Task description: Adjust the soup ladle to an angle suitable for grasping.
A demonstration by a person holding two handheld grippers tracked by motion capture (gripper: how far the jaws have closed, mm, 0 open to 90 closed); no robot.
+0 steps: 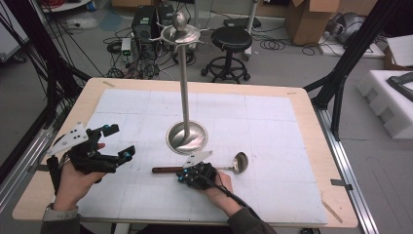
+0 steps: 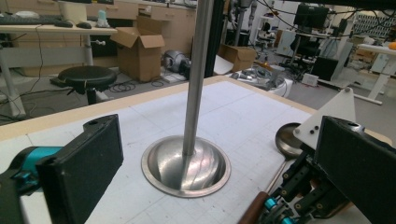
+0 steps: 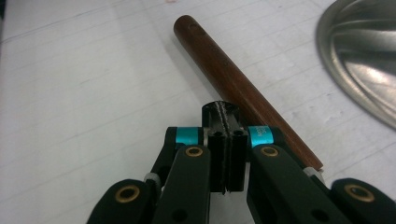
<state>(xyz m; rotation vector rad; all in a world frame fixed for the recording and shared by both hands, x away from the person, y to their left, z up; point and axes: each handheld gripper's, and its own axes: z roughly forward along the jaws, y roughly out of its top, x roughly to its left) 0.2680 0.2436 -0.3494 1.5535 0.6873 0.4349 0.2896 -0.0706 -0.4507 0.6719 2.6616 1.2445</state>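
Observation:
A ladle lies flat on the white mat, with its wooden handle [image 1: 165, 169] to the left and its metal bowl [image 1: 239, 162] to the right. My right gripper [image 1: 189, 171] is down at the handle [image 3: 233, 81]. Its jaws are shut pad to pad with nothing between them, the tips [image 3: 223, 112] touching the near side of the wood. My left gripper [image 1: 122, 140] hovers wide open over the mat's left part, holding nothing. Between its black pads [image 2: 81, 170] I see the metal stand's round base [image 2: 187, 168], the ladle bowl [image 2: 286, 140] and my right gripper [image 2: 299, 189].
The tall metal stand [image 1: 184, 83] rises from its base [image 1: 186, 137] at the table's centre, with hooks at its top [image 1: 179, 31]. Behind the table are a black stool [image 1: 231, 39], cables and cardboard boxes [image 1: 311, 19]. White foam blocks [image 1: 387, 100] lie on the floor at right.

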